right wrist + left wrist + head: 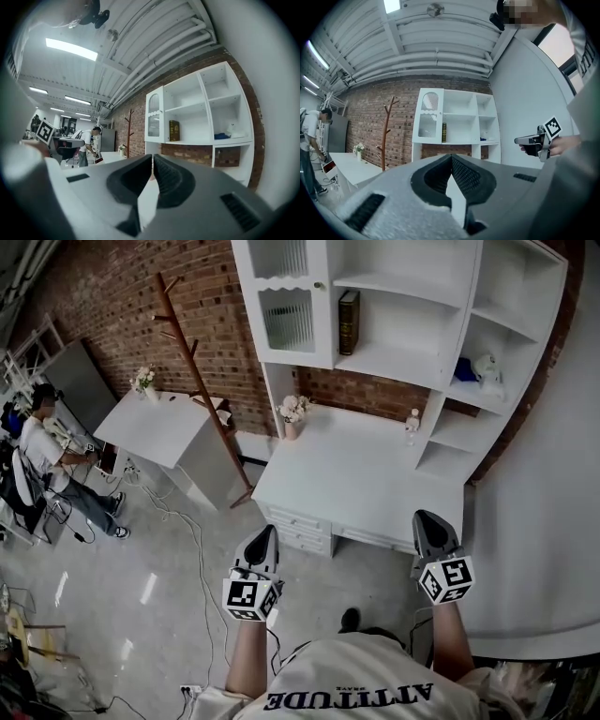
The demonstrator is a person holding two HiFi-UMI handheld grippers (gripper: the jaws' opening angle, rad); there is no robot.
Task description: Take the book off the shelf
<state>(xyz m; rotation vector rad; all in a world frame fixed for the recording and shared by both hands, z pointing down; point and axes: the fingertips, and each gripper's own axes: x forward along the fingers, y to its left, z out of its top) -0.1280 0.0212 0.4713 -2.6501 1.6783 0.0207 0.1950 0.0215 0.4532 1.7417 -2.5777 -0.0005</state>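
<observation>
Book [349, 322] stands straight up on a shelf of the white cupboard [412, 371]. It is at the left end of the middle part, right next to the little glass door [286, 320], and nothing touches it. Closest to the camera is the person's white shirt [356, 681] with dark letters on it. Two bare arms reach out from it, and each hand holds a pair of tongs with a black-and-white cube on it. The left tongs [267, 532] are shut tight with nothing in them. The right tongs [425, 519] are shut tight too and hold nothing. Both point flat toward the cupboard and are far from the book. In the head view the left tongs show over the grey floor [169, 615], and the tip of the right tongs shows over the near edge of the white desk [366, 488]. At the back of the desk are flowers in a pot [293, 413] on the left and a small bottle [411, 426] on the right. Higher up, a shelf on the right holds a blue thing and a white toy [486, 367]. Left of the cupboard a brown coat stand [192, 362] leans by the brick wall [112, 296]. Beside it is another white table [150, 427] with flowers. Far off on the left is another person [42, 442] in a white top.
</observation>
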